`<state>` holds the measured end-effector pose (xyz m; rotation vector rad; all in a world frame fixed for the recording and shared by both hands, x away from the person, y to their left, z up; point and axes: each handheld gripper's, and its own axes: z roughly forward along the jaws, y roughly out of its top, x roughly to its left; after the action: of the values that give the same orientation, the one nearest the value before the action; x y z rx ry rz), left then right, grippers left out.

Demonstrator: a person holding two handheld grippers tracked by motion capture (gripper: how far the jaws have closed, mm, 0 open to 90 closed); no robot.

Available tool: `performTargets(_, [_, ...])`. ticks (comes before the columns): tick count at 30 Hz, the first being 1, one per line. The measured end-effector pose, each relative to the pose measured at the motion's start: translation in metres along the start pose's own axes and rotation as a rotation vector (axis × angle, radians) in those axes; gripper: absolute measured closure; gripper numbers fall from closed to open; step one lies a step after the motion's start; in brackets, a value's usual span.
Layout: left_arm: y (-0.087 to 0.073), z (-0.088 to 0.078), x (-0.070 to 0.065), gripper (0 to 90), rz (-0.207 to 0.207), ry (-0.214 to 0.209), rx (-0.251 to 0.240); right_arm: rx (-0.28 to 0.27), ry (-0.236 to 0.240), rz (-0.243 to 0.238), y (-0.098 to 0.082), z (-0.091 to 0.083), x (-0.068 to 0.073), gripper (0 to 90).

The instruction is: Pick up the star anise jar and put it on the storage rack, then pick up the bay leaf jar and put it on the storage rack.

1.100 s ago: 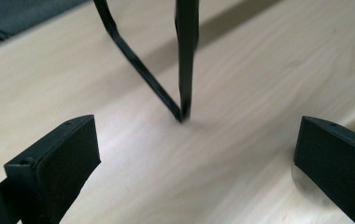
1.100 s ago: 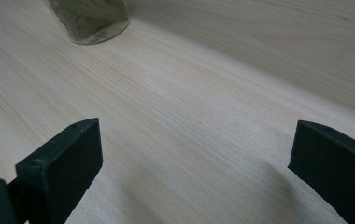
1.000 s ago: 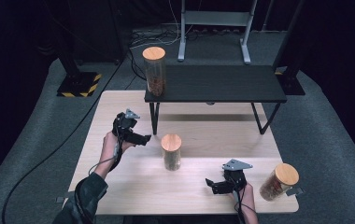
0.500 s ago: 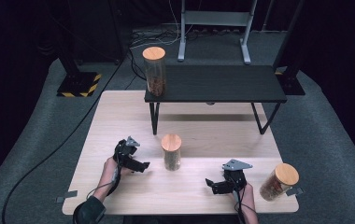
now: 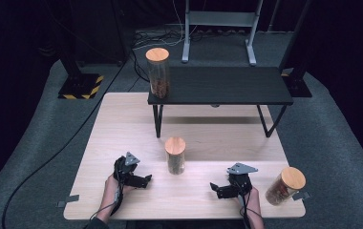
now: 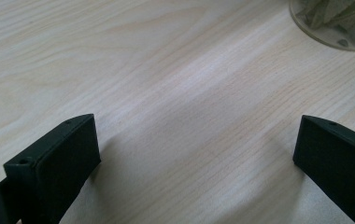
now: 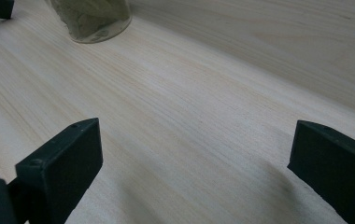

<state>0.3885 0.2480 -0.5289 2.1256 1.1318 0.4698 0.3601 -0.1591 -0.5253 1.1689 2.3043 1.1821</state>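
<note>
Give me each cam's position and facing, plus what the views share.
High view: above the person's side, looking forward and down on the wooden table; both hands, the left gripper and the right gripper come in from the bottom.
Left gripper view: rides the left gripper, low over the tabletop, its two black jaws apart, the middle jar at top right.
Right gripper view: rides the right gripper, jaws apart, the same jar at top left.
Shared: the middle jar and the wood tabletop appear in all three.

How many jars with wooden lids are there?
3. One tall jar stands on the black shelf's left end, one middle jar sits between the grippers on the table, and one tilted jar is at the table's front right corner.
</note>
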Motion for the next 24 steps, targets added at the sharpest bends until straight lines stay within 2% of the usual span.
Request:
performTargets(5, [-0.0033,-0.0028,-0.0003,0.0,-0.032,0.033,-0.004,0.005,0.0,-0.005,0.0001,0.0005,0.0004,1.9])
performTargets(24, [-0.0034,-0.0028,-0.0016,0.0,-0.047,0.049,-0.005,0.004,-0.004,-0.009,0.0001,0.0004,0.0009,1.7])
